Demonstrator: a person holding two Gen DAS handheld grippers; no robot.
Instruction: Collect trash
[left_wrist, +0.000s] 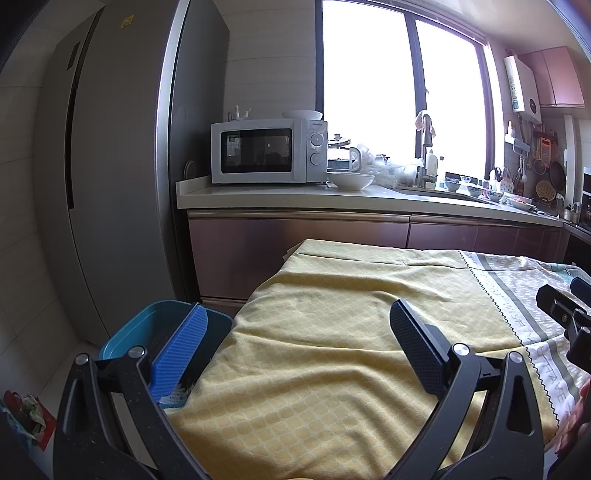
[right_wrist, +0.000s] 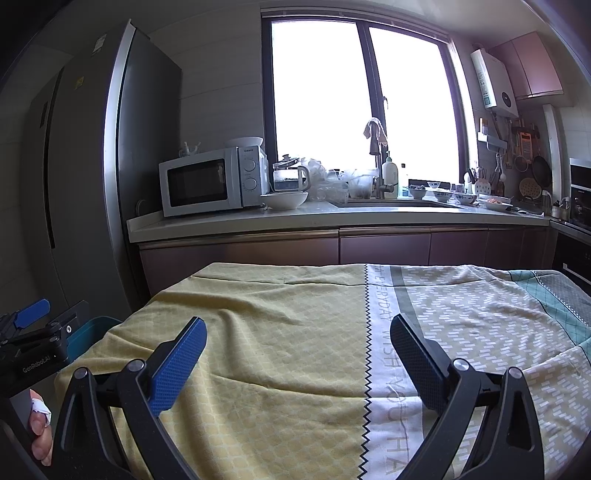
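Trash shows only as pale scraps (left_wrist: 177, 397) lying in the bottom of the blue-green bin (left_wrist: 125, 332), glimpsed past the blue pad of the left gripper (left_wrist: 297, 347); what the scraps are cannot be told. That bin stands on the floor against the left edge of the table, below the hanging yellow part of the tablecloth (left_wrist: 332, 350), and its rim also peeks out at the left in the right wrist view. Both tongs are released: the left gripper's fingers are spread wide over the cloth's left edge and the bin, with nothing between them, and the right gripper (right_wrist: 297, 349) is likewise spread wide and empty above the seam where yellow cloth meets the grey lettered band. Behind the table runs a counter (right_wrist: 332, 218) carrying a white microwave (right_wrist: 210, 181), a white bowl (right_wrist: 284, 199) just beside it, and a sink (right_wrist: 399, 203) under the bright window.
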